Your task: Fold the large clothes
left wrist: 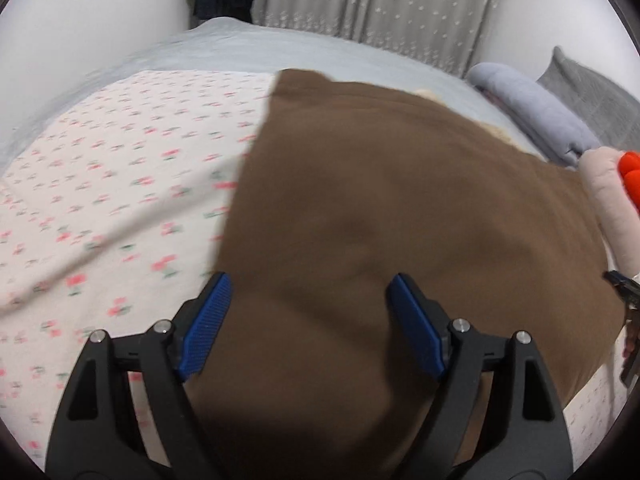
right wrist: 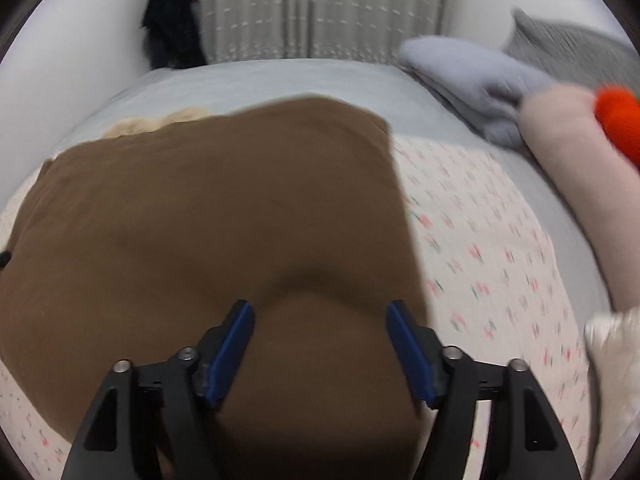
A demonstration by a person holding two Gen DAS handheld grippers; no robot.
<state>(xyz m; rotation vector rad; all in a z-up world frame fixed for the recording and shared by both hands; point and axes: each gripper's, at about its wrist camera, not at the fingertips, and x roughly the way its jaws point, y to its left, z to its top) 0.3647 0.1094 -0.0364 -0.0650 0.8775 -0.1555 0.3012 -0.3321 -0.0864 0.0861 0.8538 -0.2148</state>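
A large brown garment (left wrist: 400, 208) lies spread flat on a white flowered sheet (left wrist: 120, 184) on the bed. In the left wrist view my left gripper (left wrist: 310, 284) stands open above the garment's near left part, blue pads (left wrist: 208, 320) wide apart, nothing pinched between them. The right wrist view shows the same brown garment (right wrist: 224, 208) with a low hump near its front edge. My right gripper (right wrist: 320, 312) is open over that hump, its pads clear of the cloth. A cream fabric (right wrist: 160, 122) peeks out past the garment's far edge.
A folded lavender blanket (right wrist: 472, 80), a grey pillow (right wrist: 568, 48) and a pink plush with an orange part (right wrist: 616, 124) sit at the bed's right side. Grey curtains (right wrist: 320, 8) hang behind. Dark clothing (right wrist: 172, 16) hangs at the far left. Flowered sheet (right wrist: 500, 248) flanks the garment.
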